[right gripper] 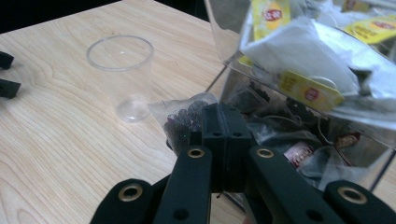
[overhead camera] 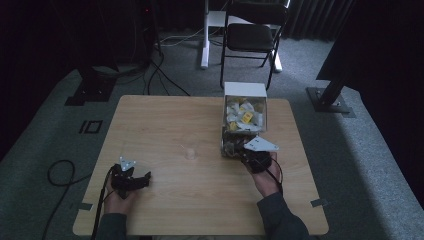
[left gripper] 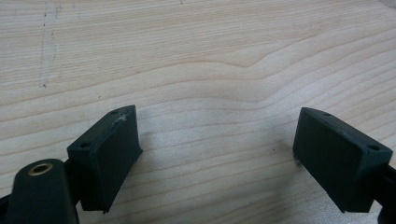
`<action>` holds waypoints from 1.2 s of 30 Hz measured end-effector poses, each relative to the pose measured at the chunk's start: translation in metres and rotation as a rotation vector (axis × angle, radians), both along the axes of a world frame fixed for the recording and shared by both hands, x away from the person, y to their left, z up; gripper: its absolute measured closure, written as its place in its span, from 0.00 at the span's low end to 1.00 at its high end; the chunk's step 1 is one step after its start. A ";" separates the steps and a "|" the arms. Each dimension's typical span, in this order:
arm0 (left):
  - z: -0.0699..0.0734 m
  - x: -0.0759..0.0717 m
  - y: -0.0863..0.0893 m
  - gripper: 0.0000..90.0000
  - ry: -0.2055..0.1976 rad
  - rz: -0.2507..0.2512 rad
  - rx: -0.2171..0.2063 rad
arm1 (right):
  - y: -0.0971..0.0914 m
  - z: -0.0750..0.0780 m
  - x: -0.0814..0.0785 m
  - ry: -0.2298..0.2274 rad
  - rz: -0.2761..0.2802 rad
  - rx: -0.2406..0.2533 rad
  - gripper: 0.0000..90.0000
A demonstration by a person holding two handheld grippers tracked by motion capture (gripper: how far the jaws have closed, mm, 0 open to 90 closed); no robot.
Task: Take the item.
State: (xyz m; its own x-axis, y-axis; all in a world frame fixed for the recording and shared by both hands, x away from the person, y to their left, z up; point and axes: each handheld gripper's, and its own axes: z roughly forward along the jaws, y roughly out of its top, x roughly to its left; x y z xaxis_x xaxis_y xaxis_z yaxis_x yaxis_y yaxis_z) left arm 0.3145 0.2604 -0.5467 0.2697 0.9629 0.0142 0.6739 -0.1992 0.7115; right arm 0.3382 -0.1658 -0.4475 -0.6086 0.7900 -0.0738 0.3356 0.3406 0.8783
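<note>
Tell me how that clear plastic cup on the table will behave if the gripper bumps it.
The clear cup looks thin-walled and stands with nothing in it, so it is probably very light and would slide or tip at a light nudge. Its round, tapered body suggests that, once tipped, it would roll in a curve across the smooth table.

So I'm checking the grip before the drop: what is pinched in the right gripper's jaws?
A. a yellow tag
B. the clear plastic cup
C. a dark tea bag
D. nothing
C: the right gripper is shut on a dark tea bag, beside the clear box; the cup stands apart.
</note>
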 end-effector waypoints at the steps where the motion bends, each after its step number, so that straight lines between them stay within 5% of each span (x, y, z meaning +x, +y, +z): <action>1: 0.000 0.000 0.000 0.17 0.000 0.000 0.000 | 0.001 0.001 0.000 -0.002 0.004 0.001 1.00; 36: 0.000 0.000 0.000 0.17 0.000 0.001 -0.003 | 0.040 0.016 0.005 -0.011 0.090 0.018 1.00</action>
State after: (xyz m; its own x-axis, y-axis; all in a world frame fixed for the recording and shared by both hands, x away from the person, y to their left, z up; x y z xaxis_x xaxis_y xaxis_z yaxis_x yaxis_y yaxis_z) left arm 0.3146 0.2603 -0.5467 0.2683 0.9633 0.0115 0.6740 -0.1962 0.7122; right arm 0.3436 -0.1254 -0.4312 -0.6765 0.7333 -0.0673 0.2949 0.3535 0.8877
